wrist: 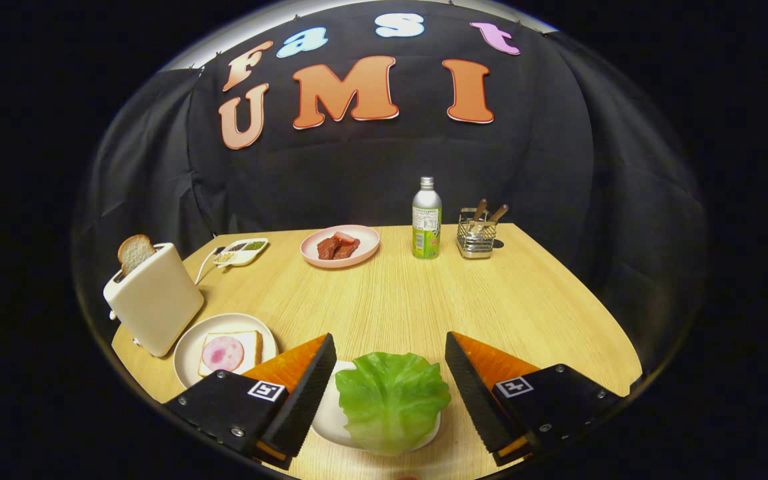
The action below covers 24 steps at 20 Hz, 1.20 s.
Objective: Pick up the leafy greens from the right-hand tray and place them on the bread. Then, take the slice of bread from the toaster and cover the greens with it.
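- Hand-held gripper (391,383) stands spread wide, fingers either side of the leafy greens (392,400), touching nothing
- Greens lie on a white tray (328,417), right of the ham-topped bread (231,352)
- Likely light, floppy, crushable; pinch the thick ruffled edge gently

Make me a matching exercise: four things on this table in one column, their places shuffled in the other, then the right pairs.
1. lettuce leaf
2. bread slice
3. ham
4. bottle

A. beside the cutlery holder
B. sticking out of the toaster
C. between the open gripper fingers, on a white tray
D. on bread on the round plate

Pairs: 1-C, 2-B, 3-D, 4-A
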Motion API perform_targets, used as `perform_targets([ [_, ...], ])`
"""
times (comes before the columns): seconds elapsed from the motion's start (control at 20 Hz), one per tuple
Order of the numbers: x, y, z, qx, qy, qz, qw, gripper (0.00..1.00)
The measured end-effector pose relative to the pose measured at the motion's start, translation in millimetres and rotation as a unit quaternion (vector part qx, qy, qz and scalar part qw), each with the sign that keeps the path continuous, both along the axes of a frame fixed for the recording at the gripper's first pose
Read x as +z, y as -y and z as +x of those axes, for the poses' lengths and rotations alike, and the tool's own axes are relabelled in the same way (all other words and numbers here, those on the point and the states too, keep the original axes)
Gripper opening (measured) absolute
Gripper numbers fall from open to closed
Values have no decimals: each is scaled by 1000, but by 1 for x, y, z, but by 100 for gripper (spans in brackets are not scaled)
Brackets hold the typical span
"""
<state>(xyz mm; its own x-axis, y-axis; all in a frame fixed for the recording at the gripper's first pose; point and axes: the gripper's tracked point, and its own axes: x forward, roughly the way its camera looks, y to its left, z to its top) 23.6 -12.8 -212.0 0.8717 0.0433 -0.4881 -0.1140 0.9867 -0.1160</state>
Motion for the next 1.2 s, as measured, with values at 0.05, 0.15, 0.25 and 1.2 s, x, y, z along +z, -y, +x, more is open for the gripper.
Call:
perform_targets([
  [0.05, -8, -2, -2, 4, -12, -4, 1000, 99],
  [0.15, -25, -3, -7, 11, -39, -18, 999, 99],
  [0.25, -41, -4, -12, 17, -67, -30, 997, 99],
  [1.2, -95, 15, -24, -11, -157, -25, 987, 92],
])
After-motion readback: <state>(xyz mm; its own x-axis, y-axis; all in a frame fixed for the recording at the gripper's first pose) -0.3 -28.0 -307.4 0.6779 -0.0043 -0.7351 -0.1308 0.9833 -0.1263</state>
